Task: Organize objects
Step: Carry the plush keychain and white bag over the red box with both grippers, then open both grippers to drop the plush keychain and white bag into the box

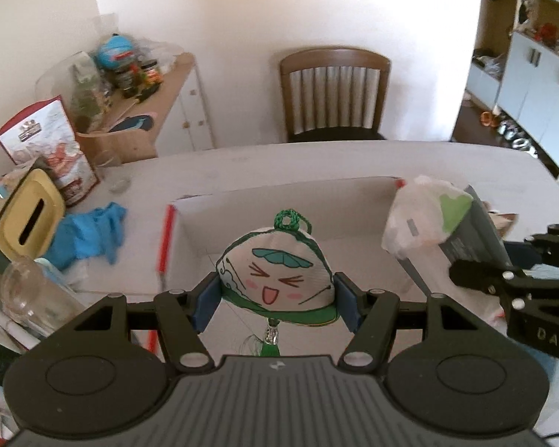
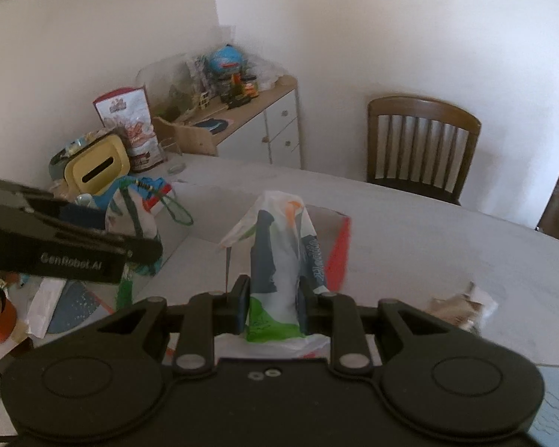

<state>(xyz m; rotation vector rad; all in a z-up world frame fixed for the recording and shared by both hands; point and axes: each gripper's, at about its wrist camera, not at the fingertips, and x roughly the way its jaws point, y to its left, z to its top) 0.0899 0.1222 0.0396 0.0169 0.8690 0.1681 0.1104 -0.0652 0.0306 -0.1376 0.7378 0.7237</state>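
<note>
White table [image 1: 316, 160], with an open cardboard box [image 1: 279, 201] sitting mid-table and a wooden chair [image 1: 333, 93] at the far edge. Far-left clutter: yellow-lidded bin [image 1: 29, 219], red-and-white bag [image 1: 52, 145] behind it, blue glove [image 1: 89, 234] near the box's left wall. My right gripper [image 2: 273, 309] is clamped on a plastic bag [image 2: 279, 246], white with green and orange print, held up over the box's right side. My left gripper [image 1: 275, 303] is clamped on a small plush charm [image 1: 275, 272] with a laughing face and a green loop on top, pads [image 1: 207, 303] pressing both its sides; it hangs above the box's near edge. Red pen [image 1: 166, 238] lies along the box's left rim
</note>
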